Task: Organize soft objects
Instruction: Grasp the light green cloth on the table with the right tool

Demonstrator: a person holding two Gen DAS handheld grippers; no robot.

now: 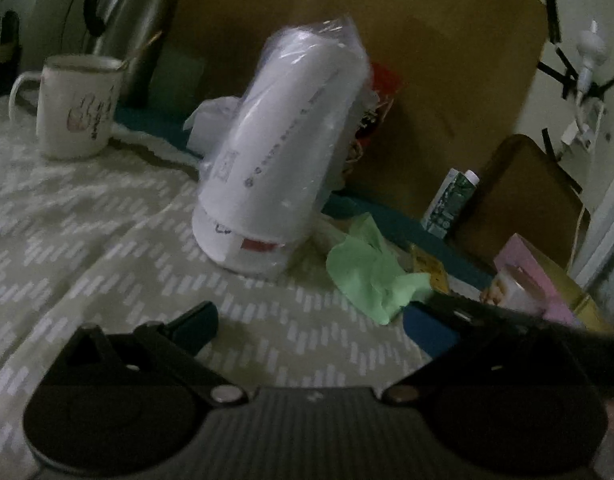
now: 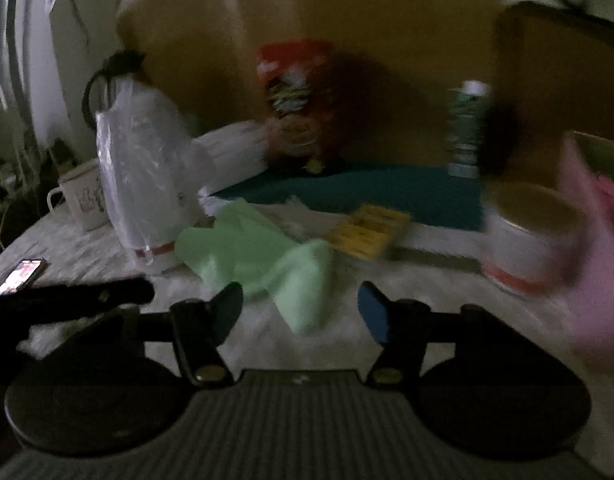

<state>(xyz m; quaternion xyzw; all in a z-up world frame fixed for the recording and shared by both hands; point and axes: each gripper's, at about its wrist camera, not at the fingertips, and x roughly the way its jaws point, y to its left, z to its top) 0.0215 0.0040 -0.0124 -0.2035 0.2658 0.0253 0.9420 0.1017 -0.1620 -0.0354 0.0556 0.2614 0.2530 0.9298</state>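
Note:
A crumpled light green cloth lies on the patterned tablecloth. In the right wrist view its near corner reaches down between the fingers of my right gripper; the pads stand apart from it, so the gripper is open. My left gripper is wide open with bare tablecloth between its fingers. The cloth sits just beyond its right fingertip. Each gripper shows as a dark bar at the edge of the other's view. Both views are dim and the right one is blurred.
A plastic-wrapped stack of white cups stands left of the cloth. Around it are a mug, a steel flask, a red snack bag, a green bottle, a yellow packet, a pink box and a phone.

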